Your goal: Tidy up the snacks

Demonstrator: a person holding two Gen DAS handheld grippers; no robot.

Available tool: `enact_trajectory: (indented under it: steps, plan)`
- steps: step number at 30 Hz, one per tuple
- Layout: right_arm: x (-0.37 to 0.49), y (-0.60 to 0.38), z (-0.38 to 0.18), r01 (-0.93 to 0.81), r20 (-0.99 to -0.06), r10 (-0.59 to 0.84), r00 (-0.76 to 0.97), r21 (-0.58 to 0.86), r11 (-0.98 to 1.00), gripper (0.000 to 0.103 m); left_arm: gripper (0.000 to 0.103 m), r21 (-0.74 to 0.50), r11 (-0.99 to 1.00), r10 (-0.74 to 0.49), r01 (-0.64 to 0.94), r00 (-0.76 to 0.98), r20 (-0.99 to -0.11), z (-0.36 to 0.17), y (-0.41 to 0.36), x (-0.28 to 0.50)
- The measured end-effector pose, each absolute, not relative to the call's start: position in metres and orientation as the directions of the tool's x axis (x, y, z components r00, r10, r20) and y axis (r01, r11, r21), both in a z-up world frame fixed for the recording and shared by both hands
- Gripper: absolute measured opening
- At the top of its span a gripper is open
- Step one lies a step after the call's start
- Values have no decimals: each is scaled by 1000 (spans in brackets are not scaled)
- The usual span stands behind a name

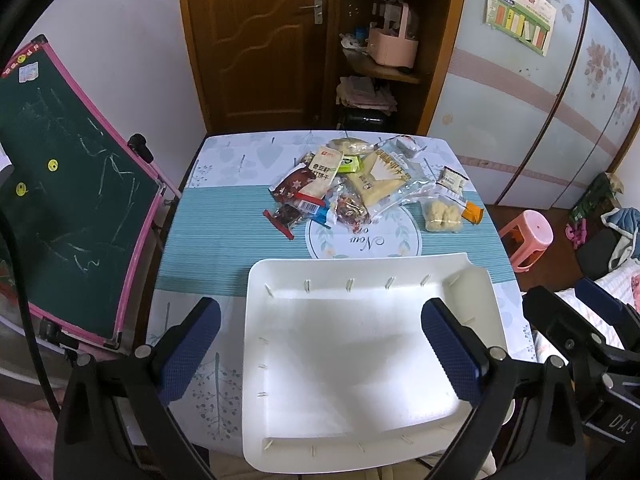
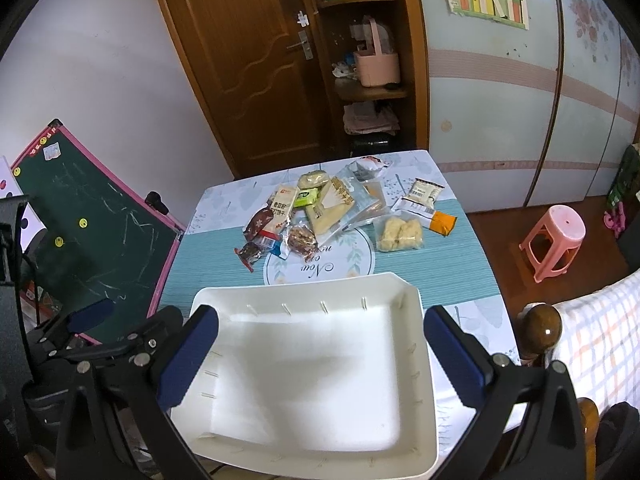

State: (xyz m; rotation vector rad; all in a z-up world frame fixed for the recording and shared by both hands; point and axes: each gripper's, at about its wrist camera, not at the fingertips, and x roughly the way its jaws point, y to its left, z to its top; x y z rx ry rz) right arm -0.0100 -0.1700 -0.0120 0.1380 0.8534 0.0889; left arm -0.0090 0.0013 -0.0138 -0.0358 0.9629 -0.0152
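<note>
On the left, the left hand-held gripper hangs wide open and empty above the near end of the white tray; the right hand-held gripper, equally spread and empty, hovers over the same tray. The snack pile lies on the counter beyond the tray's far rim, well apart from both. Reaching in, slick overlapping wrappers could slide or drag neighbours toward the counter's edge, and a low pass might nudge the light tray.

Left gripper and right gripper fingers spread wide.
</note>
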Motion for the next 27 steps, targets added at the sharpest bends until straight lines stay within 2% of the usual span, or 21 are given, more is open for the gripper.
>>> enact_trajectory:
  steps: [13, 19, 24, 27]
  plan:
    - [-10, -172, -11, -30, -742, 143, 655, 163, 986, 103, 100, -53, 999, -38, -9, 590, -806, -2, 3, -8]
    - [-11, -172, -9, -34, -736, 141, 662, 159, 987, 103, 100, -88, 996, -50, -30, 627, -778, 6, 9, -10]
    - [-11, -169, -8, -42, -738, 139, 660, 148, 988, 103, 101, -165, 984, -76, -70, 671, -737, 14, 20, -14]
    - [-11, -168, -7, -46, -738, 143, 659, 150, 988, 103, 101, -144, 987, -63, -65, 673, -737, 14, 18, -15]
